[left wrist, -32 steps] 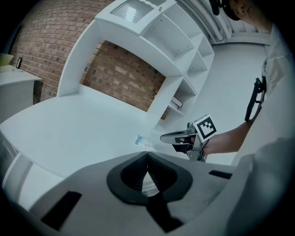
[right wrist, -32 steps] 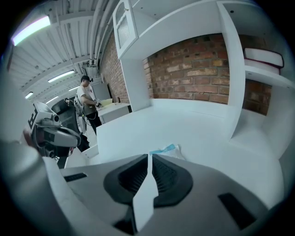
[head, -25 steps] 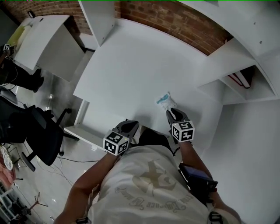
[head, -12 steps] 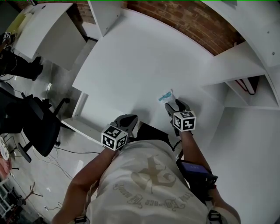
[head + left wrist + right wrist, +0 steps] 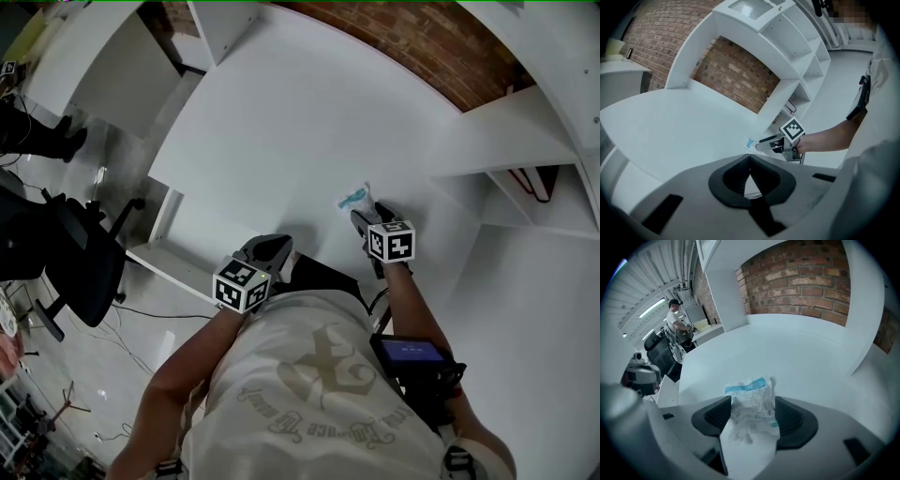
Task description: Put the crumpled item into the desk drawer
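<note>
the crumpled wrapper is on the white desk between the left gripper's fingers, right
Wrong gripper: the crumpled wrapper on the white desk sits between the right gripper's fingers, which have just been opening, as the right gripper view shows.

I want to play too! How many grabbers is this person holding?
2. The left gripper, shut, is at the desk edge; the right gripper, jaws just opening, straddles the crumpled packet.
</note>
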Motion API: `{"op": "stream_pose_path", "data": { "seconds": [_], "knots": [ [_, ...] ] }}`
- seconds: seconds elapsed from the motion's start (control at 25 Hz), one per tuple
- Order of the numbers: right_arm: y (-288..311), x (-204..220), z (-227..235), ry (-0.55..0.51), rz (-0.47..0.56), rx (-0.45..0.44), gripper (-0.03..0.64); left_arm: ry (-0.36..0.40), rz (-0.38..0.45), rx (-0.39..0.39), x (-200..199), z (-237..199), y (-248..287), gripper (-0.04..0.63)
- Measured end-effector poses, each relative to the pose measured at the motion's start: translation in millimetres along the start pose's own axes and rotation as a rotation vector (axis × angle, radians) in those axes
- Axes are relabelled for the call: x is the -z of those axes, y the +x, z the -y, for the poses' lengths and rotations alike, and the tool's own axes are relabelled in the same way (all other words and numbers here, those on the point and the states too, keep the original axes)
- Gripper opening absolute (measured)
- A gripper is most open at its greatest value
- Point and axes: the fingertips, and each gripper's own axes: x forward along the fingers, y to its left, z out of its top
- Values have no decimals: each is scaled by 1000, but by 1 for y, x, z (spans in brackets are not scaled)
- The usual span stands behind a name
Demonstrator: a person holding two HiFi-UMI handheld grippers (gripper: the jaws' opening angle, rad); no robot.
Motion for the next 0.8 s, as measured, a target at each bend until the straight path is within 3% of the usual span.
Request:
{"op": "stream_pose_path", "data": {
  "seconds": [0.24, 0.8],
  "knots": [
    [3, 3, 3, 8, -24, 12, 282, 1, 2, -10, -6, -1, 0, 21],
    [-5, 0, -12, -25, 22, 23, 189, 18, 28, -42, -1, 3, -18, 21]
  ]
}}
